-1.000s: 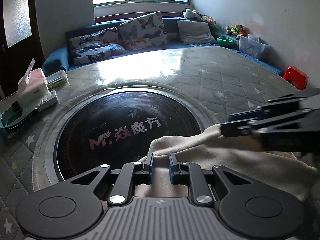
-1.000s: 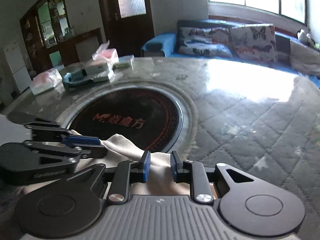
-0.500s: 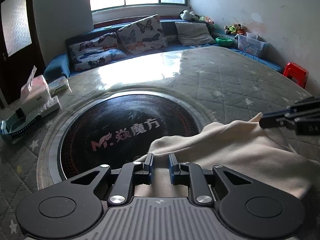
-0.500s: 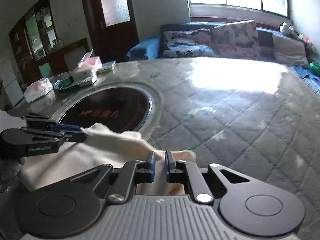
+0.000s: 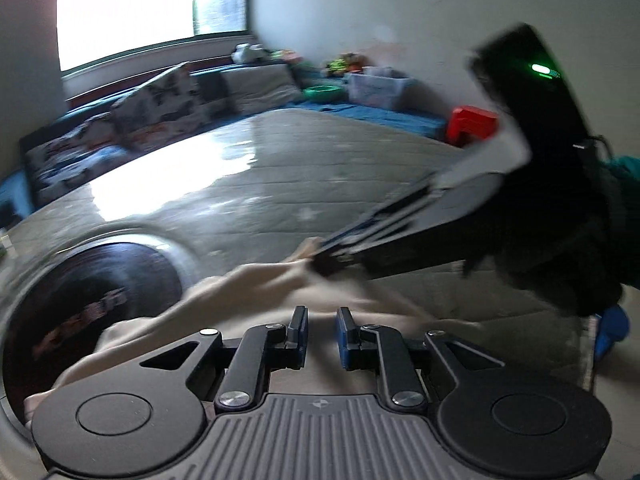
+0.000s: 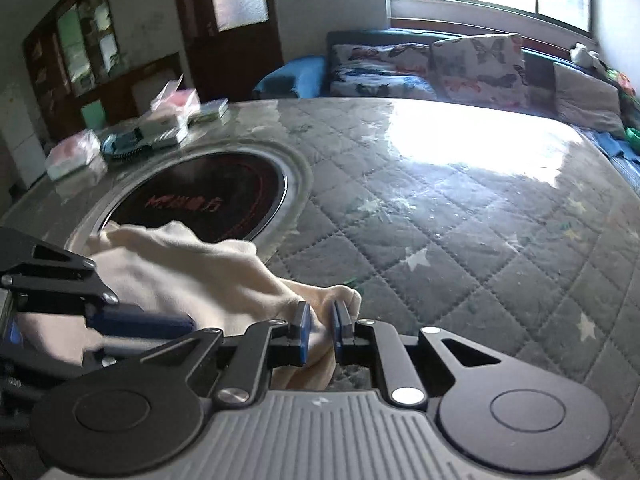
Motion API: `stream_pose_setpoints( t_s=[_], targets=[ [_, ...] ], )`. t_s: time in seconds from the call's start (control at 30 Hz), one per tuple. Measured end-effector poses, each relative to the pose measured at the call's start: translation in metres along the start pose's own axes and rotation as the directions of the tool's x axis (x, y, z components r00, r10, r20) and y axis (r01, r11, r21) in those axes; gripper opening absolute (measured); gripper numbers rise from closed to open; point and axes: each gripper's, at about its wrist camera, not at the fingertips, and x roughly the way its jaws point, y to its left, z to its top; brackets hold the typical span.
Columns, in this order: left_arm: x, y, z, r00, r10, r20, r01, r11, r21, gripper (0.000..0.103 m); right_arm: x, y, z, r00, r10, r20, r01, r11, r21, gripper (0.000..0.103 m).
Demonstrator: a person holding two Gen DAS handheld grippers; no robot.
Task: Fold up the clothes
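A cream garment [image 5: 240, 296] lies bunched on the quilted table, partly over the dark round glass plate [image 5: 100, 276]. It also shows in the right wrist view [image 6: 180, 272]. My left gripper [image 5: 322, 332] sits over the cloth with a narrow gap between its jaws; whether it pinches cloth is unclear. It appears at the left in the right wrist view [image 6: 140, 322]. My right gripper [image 6: 321, 330] is shut on a fold of the garment at its right edge. In the blurred left wrist view the right gripper [image 5: 332, 256] reaches in from the right onto the cloth.
The dark round plate [image 6: 204, 204] has a metal rim. Packets and boxes [image 6: 160, 128] lie at the table's far left. A sofa with butterfly cushions [image 6: 440, 68] stands behind the table. A red stool [image 5: 472, 124] stands by the wall.
The left wrist view has swung right and blurred. My right gripper has moved in close over the cloth, gripping its right edge. The garment is more bunched.
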Motion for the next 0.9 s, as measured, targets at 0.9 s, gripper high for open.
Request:
stream_pose_setpoints(
  t_s=[0.9],
  targets=[
    [-0.076,0.036,-0.049,0.993,0.109,0.043,-0.103,0.987,-0.126,0.017,-0.02,0.025,0.008,0.997,0.005,0.082,-0.001,0.999,-0.043,0.016]
  ],
)
